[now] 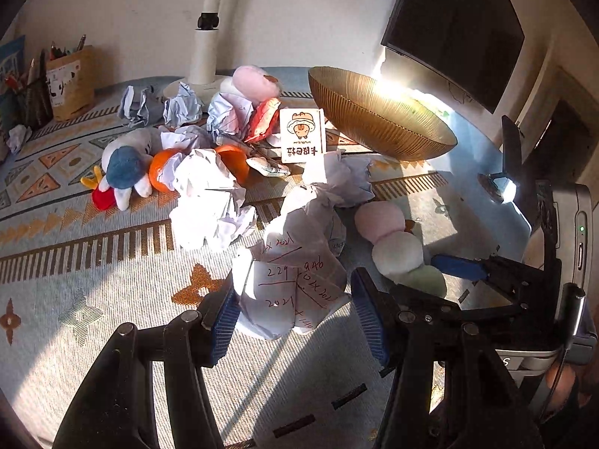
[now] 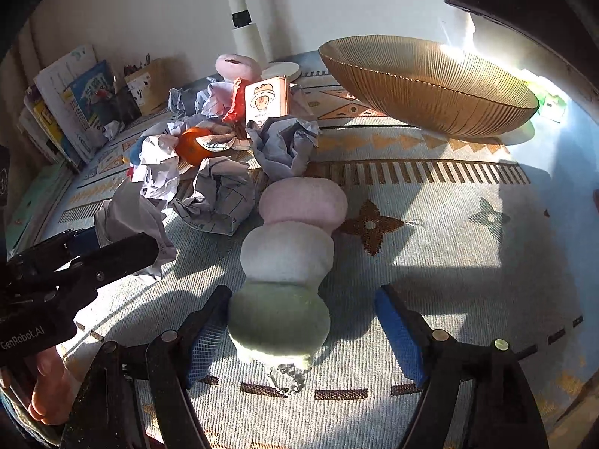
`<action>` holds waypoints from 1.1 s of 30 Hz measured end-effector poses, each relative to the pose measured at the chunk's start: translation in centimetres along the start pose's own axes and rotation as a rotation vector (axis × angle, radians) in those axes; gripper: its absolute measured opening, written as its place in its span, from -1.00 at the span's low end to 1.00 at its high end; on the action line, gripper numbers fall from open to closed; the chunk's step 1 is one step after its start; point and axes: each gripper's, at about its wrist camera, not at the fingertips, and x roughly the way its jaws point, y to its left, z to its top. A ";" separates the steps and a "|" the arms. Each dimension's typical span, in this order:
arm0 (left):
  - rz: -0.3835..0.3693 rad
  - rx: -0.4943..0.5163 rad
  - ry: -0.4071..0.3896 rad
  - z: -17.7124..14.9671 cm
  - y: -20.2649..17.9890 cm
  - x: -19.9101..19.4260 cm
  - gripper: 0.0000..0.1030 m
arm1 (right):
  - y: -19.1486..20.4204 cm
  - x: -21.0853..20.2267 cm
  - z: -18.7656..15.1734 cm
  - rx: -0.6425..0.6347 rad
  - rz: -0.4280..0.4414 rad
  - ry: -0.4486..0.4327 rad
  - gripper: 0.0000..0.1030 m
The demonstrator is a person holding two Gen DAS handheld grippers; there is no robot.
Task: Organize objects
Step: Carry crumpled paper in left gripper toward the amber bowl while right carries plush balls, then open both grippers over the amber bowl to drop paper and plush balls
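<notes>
My left gripper (image 1: 295,318) is open, its blue pads on either side of a crumpled paper with red writing (image 1: 295,284) lying on the patterned cloth. My right gripper (image 2: 303,336) is open around the green end of a pink, white and green plush skewer (image 2: 288,262), which also shows in the left wrist view (image 1: 397,247). The left pad touches the green ball; the right pad stands apart. Behind lie more crumpled papers (image 1: 209,202), two oranges (image 1: 161,172), a blue-capped plush (image 1: 123,172) and a cartoon card box (image 1: 302,134).
A gold ribbed bowl (image 1: 378,116) stands at the back right, also in the right wrist view (image 2: 430,86). A white lamp base (image 1: 202,60), a second pink plush (image 2: 237,65), pen holders (image 1: 71,78) and books (image 2: 67,101) line the back wall. A dark screen (image 1: 453,18) hangs right.
</notes>
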 end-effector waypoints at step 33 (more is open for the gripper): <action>-0.118 0.056 -0.060 20.0 -7.9 10.0 0.52 | -14.0 -5.4 13.9 0.228 -0.157 -0.379 0.00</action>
